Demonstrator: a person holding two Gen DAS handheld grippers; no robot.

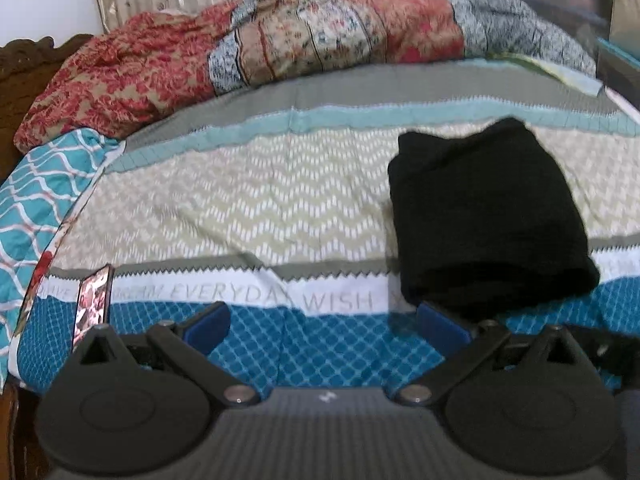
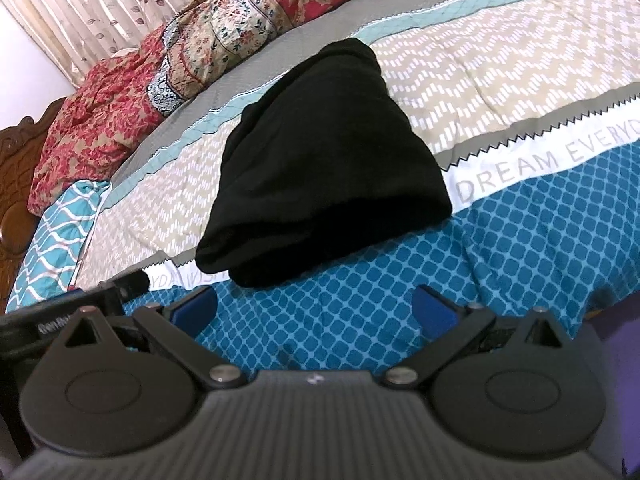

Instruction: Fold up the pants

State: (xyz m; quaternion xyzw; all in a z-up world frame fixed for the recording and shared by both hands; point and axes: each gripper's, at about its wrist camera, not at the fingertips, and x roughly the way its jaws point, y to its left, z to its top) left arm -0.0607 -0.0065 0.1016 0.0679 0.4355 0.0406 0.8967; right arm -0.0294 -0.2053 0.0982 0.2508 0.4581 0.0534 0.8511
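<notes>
Left wrist view: the left gripper (image 1: 324,330) has its blue fingers spread wide with nothing between them, hanging over the blue diamond band of the bedspread (image 1: 256,192). The black pants (image 1: 484,220), folded into a compact bundle, lie ahead and to the right, just past the right finger.

Right wrist view: the right gripper (image 2: 316,312) is also wide open and empty. The pants (image 2: 324,160) lie straight ahead, slightly left, near the fingertips but not touching.
</notes>
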